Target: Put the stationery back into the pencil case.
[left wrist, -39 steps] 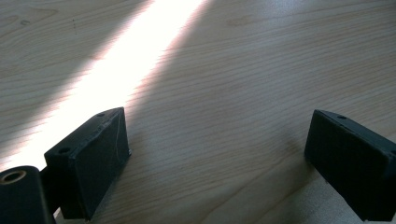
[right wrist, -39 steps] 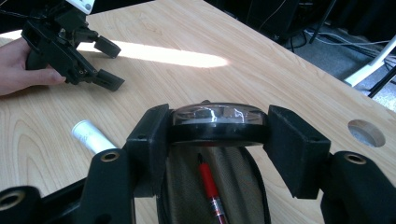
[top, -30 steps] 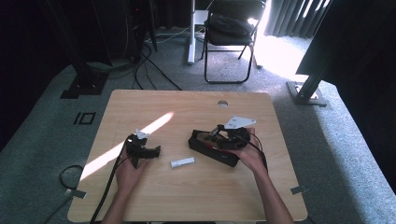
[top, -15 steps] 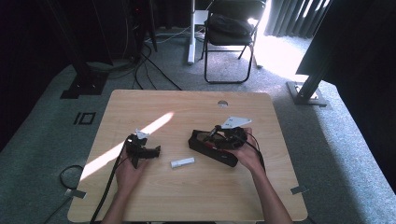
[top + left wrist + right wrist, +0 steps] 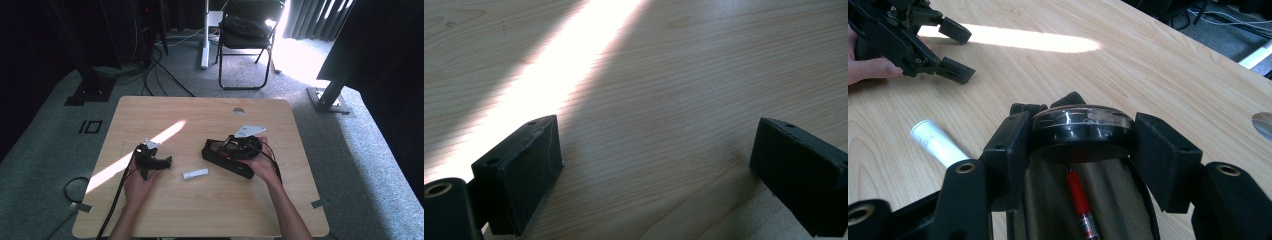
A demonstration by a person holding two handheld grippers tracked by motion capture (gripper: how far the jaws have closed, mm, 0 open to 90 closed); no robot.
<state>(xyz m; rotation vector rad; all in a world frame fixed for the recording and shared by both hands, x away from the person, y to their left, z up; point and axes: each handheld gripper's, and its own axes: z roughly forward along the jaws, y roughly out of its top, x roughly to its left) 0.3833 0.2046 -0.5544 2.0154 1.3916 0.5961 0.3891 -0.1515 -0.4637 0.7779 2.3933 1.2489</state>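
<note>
Table (image 5: 210, 210): pale wood, a sun stripe running from its left edge toward the far middle; a round cable hole (image 5: 238, 111) sits at the far edge.
Case (image 5: 227, 159): long, dark and open, lying right of centre; a red pen (image 5: 1082, 202) lies inside it.
Right gripper (image 5: 1082, 145): over the case, jaws closed on a round black disc (image 5: 1082, 131) with a glossy top, held just above the case opening.
Left gripper (image 5: 152, 161): resting on the table left of centre, jaws wide apart with bare wood between them, holding nothing.
Tube (image 5: 195, 174): small and white, lying on the table between the two grippers, nearer the case.
Main risk: the disc is pinched only at its smooth rim, so I judge it could twist or slip out and drop onto the pen.
Second risk: nothing holds the case, so a push from the right gripper could slide it toward the tube.
In the way: the pen takes up the floor of the case under the disc; the tube is close to the case's left end.
</note>
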